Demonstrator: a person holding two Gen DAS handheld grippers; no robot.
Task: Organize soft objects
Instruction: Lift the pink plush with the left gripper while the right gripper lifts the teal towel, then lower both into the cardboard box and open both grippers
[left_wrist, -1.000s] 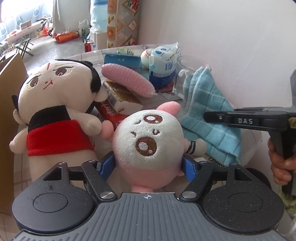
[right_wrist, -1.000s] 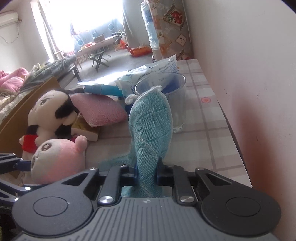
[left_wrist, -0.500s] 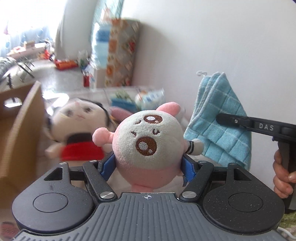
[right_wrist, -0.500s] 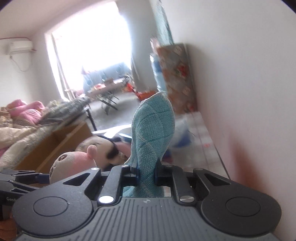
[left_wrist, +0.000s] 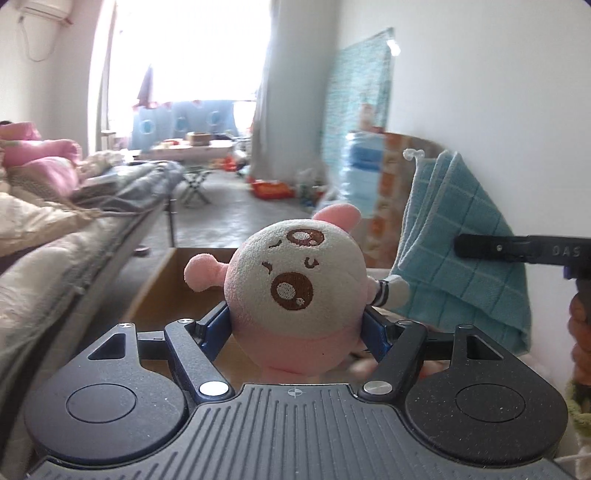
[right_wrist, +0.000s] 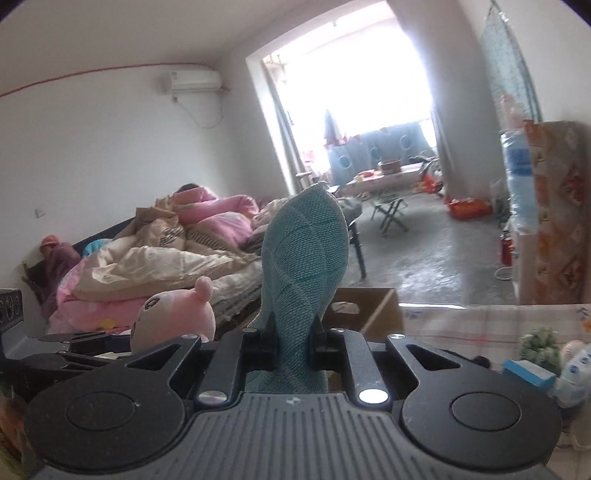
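1. "DAS" in pale letters stands on the black finger of the right gripper (left_wrist: 517, 251), seen at the right edge of the left wrist view.
2. Print on the blue-and-white packet (right_wrist: 576, 365) in the right wrist view is too blurred to read.

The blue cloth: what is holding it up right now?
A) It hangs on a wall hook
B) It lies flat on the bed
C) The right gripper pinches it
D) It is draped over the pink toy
C: the right gripper is shut on the blue cloth, which stands up between its fingers.
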